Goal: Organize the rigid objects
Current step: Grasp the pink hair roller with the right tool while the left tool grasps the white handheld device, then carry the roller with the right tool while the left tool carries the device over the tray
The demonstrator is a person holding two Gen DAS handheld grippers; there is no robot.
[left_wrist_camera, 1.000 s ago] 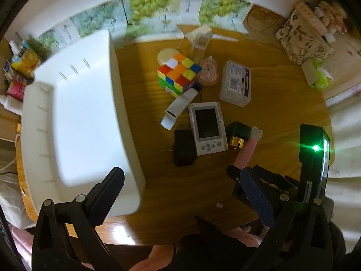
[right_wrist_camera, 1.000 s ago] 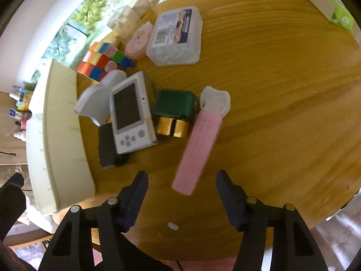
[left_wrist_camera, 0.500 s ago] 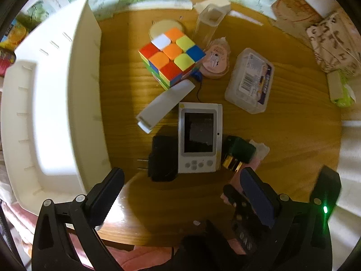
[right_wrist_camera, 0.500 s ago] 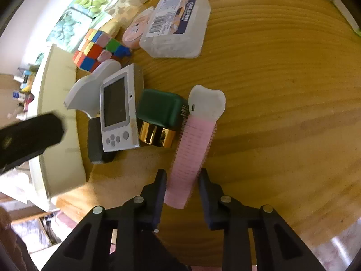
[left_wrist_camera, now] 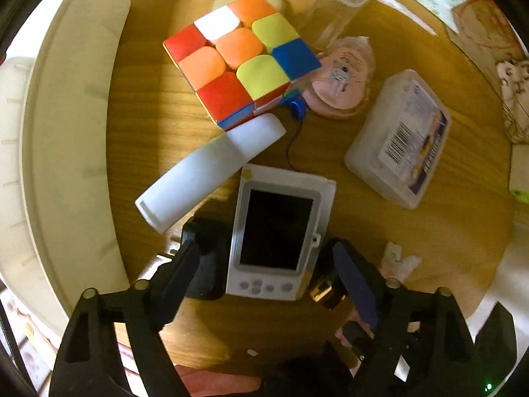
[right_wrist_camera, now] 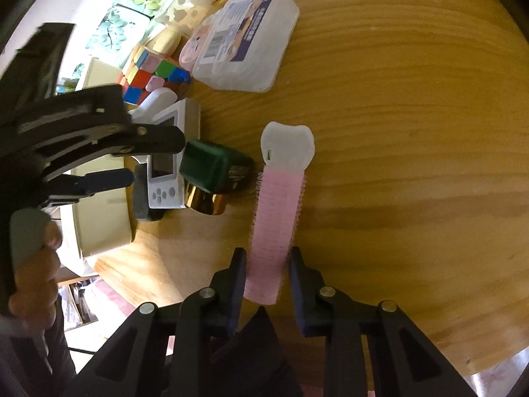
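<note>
My right gripper (right_wrist_camera: 267, 264) is shut on the near end of a pink hair roller (right_wrist_camera: 276, 211) with a white tooth-shaped cap, which lies on the wooden table (right_wrist_camera: 413, 132). My left gripper (left_wrist_camera: 266, 264) points straight down over a white handheld game device (left_wrist_camera: 274, 228). Its jaws are closing, with the device between them and the pads clear of its sides. The left finger (left_wrist_camera: 185, 264) hangs over a black block (left_wrist_camera: 208, 241). A green box with a gold band (right_wrist_camera: 211, 172) sits beside the device.
A white tray (left_wrist_camera: 66, 132) fills the left side. A colour cube (left_wrist_camera: 241, 56), a white tube (left_wrist_camera: 211, 168), a clear labelled box (left_wrist_camera: 400, 139), a pink round item (left_wrist_camera: 340, 86) and a clear cup (left_wrist_camera: 340, 3) crowd the far table. A person's hand (right_wrist_camera: 36, 264) holds the left gripper.
My left gripper has come down over the game device and its jaws have narrowed. My right gripper has shut on the pink roller, which now lies straighter.
</note>
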